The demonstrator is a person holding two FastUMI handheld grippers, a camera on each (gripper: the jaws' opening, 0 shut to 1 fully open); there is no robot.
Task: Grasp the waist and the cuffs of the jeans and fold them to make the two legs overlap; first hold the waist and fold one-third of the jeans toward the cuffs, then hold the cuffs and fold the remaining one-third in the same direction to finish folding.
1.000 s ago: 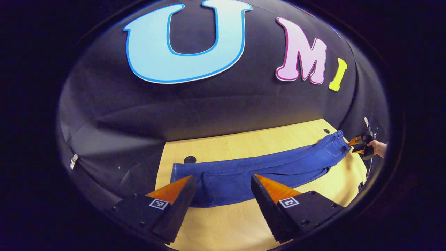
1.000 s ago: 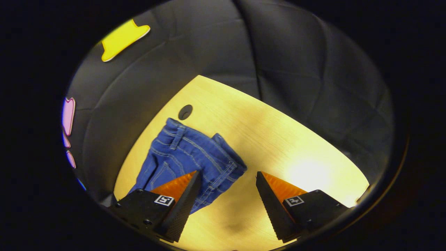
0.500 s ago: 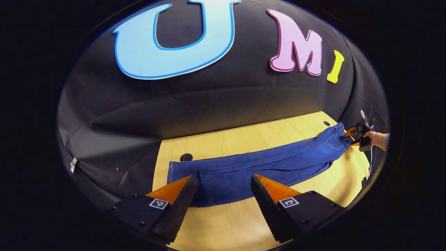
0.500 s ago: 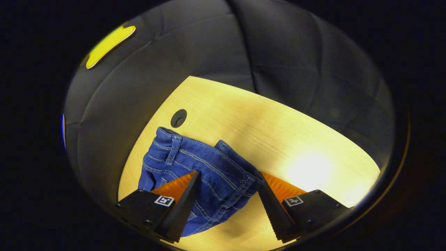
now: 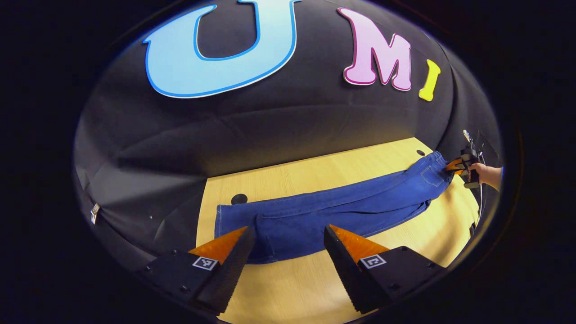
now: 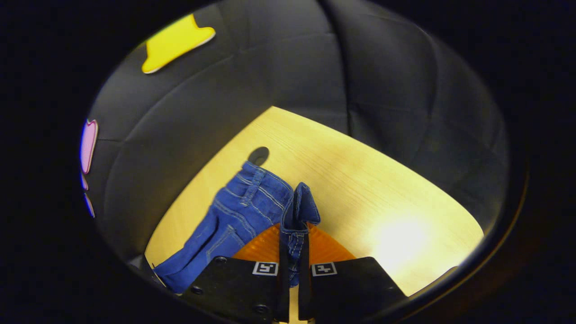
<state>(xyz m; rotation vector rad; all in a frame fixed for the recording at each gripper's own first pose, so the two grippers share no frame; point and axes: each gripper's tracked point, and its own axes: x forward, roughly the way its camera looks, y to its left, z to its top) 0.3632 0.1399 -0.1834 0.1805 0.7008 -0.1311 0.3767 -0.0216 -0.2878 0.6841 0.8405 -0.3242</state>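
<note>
Blue jeans [image 5: 342, 209] lie stretched across the wooden table [image 5: 315, 173]. Their cuff end [image 5: 234, 222] is nearest my left gripper [image 5: 288, 245]. That gripper hangs open just short of the cuffs, touching nothing. The waist lies far right in the left gripper view, where my right gripper [image 5: 459, 164], held by a hand [image 5: 488, 173], pinches it. In the right gripper view the right gripper [image 6: 294, 229] is shut on the waist edge [image 6: 299, 209], which stands up in a narrow fold between the fingers. The rest of the waist [image 6: 243, 209] lies flat to the left.
A round cable hole [image 5: 239, 198] sits just behind the cuffs. Another hole [image 6: 258, 155] lies behind the waist. Black cloth walls close in the table at the back and both ends. Bare tabletop [image 6: 369, 189] stretches to the right of the waist.
My right gripper moved onto the waist edge and shut on it, lifting a fold of denim. My left gripper stayed open near the cuffs, its view shifting only slightly.
</note>
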